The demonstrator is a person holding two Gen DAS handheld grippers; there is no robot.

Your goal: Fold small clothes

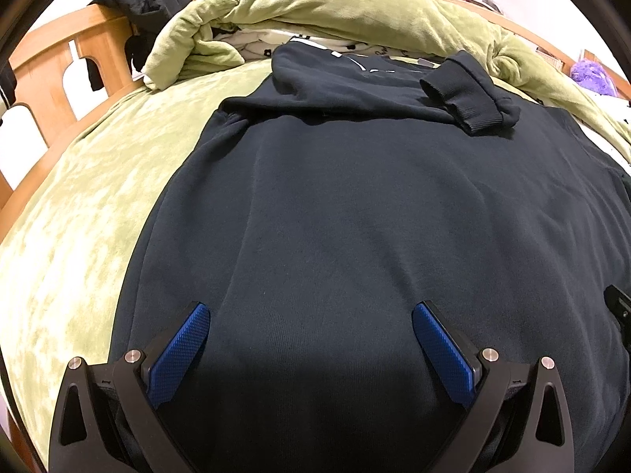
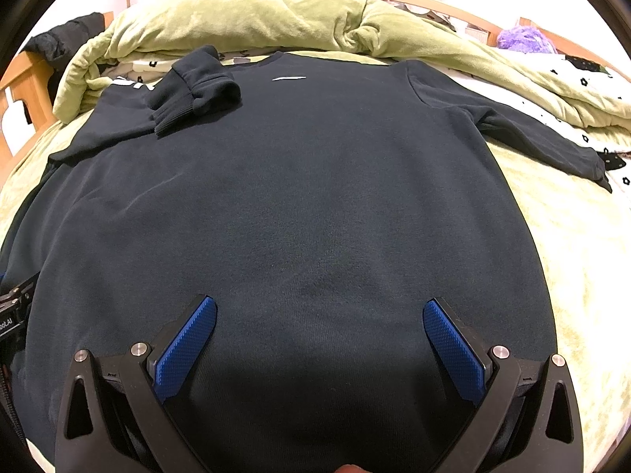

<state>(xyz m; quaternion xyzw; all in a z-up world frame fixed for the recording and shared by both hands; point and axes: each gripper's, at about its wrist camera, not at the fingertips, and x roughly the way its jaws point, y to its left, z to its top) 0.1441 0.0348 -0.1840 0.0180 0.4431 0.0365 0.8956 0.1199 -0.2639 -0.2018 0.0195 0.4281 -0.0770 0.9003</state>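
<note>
A dark sweatshirt [image 2: 299,197] is being folded on the green bedspread [image 2: 572,260]. One sleeve [image 2: 193,90], at eleven o'clock in the right view, is already laid across the chest; the other sleeve [image 2: 536,138] is lying outstretched at two o'clock. Both the left gripper [image 1: 311,315] and right gripper [image 2: 319,311] are being held released above the hem, nothing grasped. The outstretched sleeve is probably to be taken next.
</note>
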